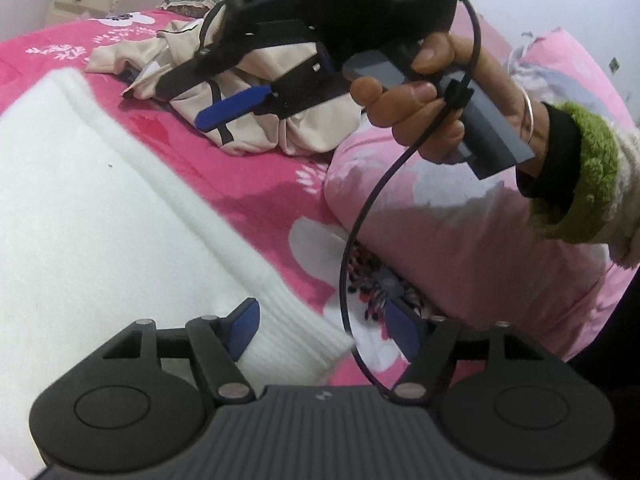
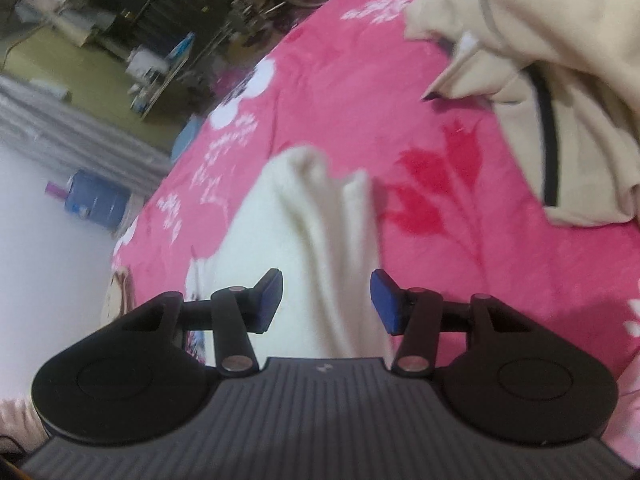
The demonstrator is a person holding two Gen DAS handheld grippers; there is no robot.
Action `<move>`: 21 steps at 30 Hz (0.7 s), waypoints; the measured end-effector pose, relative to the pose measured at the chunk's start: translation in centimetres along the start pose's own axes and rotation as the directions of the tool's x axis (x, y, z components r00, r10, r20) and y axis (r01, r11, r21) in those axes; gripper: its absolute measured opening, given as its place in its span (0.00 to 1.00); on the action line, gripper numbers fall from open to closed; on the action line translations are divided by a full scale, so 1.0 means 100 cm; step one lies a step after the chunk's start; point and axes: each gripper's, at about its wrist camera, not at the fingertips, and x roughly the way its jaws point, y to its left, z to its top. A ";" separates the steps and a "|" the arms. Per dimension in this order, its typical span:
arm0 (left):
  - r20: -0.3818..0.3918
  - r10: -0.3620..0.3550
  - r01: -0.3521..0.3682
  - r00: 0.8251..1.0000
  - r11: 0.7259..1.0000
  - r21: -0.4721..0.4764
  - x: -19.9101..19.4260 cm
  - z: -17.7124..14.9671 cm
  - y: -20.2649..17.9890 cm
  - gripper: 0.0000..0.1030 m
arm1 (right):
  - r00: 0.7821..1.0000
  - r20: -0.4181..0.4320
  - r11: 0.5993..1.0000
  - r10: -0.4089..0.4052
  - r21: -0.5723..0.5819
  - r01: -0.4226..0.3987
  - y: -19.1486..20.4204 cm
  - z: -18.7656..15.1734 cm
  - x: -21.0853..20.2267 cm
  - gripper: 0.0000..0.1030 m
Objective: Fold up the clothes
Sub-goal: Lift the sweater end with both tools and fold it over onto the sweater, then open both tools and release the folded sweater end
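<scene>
The left gripper (image 1: 324,330) is spread wide, holding nothing; the white sweater's (image 1: 100,208) ribbed cuff lies between its fingers, nearer the left pad. The right gripper (image 2: 326,302) is also wide open and empty, straddling a raised fold of the sweater. Ahead and right of its fingers lies the crumpled beige garment (image 2: 560,80). Closing on too little of the knit could let it slip.
</scene>
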 end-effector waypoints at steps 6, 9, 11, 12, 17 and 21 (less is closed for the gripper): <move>-0.011 0.036 -0.036 0.999 0.999 -0.001 -0.011 -0.015 -0.014 0.69 | 0.997 -0.025 0.970 -0.067 -0.237 0.059 0.034 -0.027 -0.001 0.48; -0.036 0.064 -0.064 0.997 0.998 -0.008 -0.019 -0.028 -0.019 0.69 | 0.993 -0.076 0.940 -0.088 -0.335 0.057 0.043 -0.049 0.000 0.48; -0.045 0.107 -0.107 0.993 0.994 0.000 -0.020 -0.036 -0.020 0.69 | 0.983 -0.099 0.918 -0.158 -0.383 0.108 0.040 -0.063 0.006 0.46; -0.051 0.121 -0.121 0.991 0.993 -0.003 -0.020 -0.038 -0.020 0.69 | 0.973 -0.103 0.904 -0.206 -0.402 0.149 0.037 -0.070 0.010 0.45; -0.055 0.190 -0.191 0.980 0.981 -0.013 -0.026 -0.043 -0.020 0.68 | 0.948 -0.098 0.887 -0.301 -0.394 0.241 0.018 -0.085 0.012 0.41; -0.059 0.231 -0.231 0.971 0.973 -0.001 -0.038 -0.047 -0.020 0.68 | 0.981 -0.064 0.936 -0.183 -0.318 0.154 0.022 -0.077 -0.012 0.42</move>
